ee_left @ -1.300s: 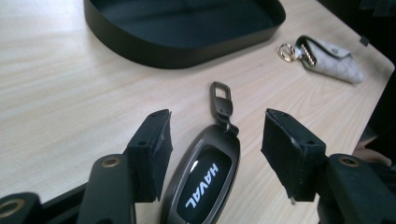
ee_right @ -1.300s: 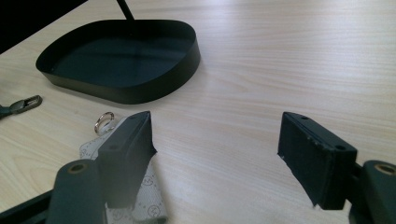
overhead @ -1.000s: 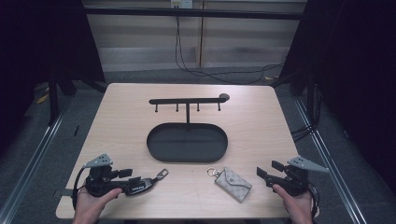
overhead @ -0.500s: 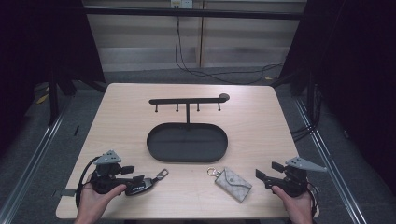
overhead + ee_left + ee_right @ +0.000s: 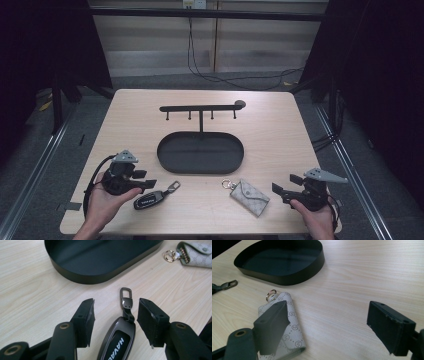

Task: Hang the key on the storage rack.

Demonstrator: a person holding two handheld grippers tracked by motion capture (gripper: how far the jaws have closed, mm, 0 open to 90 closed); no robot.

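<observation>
Left gripper jaws spread w/ the car key fob lying between them on the table, no pad contact; fob's lower end cut off by frame edge, only part of the lettering readable. Right gripper jaws wide apart, nothing held, near jaw covers part of the patterned key pouch. Farther back: black oval tray, then the hook rack behind it; hooks too small to make out.
</observation>
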